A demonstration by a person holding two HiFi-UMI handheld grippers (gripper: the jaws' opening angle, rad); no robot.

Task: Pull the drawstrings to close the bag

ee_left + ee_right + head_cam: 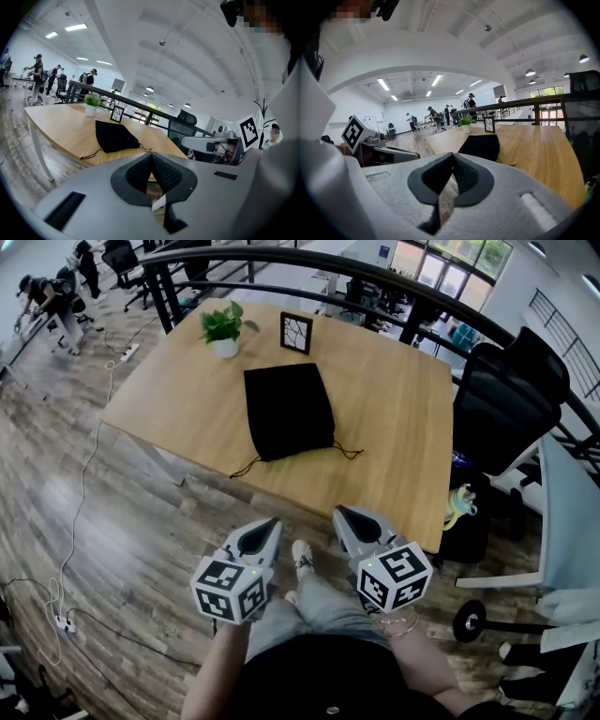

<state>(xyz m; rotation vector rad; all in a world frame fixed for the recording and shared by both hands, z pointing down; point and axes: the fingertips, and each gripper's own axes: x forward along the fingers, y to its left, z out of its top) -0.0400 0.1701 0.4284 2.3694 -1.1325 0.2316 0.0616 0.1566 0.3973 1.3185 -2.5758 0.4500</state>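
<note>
A black drawstring bag (289, 411) lies flat on the wooden table (394, 409), its mouth toward me. One thin cord (246, 467) trails off its left corner and another cord (349, 452) off its right. The bag (114, 136) also shows in the left gripper view and as a dark bag (480, 146) in the right gripper view. My left gripper (265, 531) and right gripper (349, 518) hang in front of the table's near edge, above the floor, well short of the bag. Both are shut with nothing between the pads.
A small potted plant (224, 329) and a framed picture (296, 333) stand behind the bag. A black office chair (502, 399) is at the table's right. People work at desks in the far left corner (52, 296). A cable (84, 484) runs over the floor at the left.
</note>
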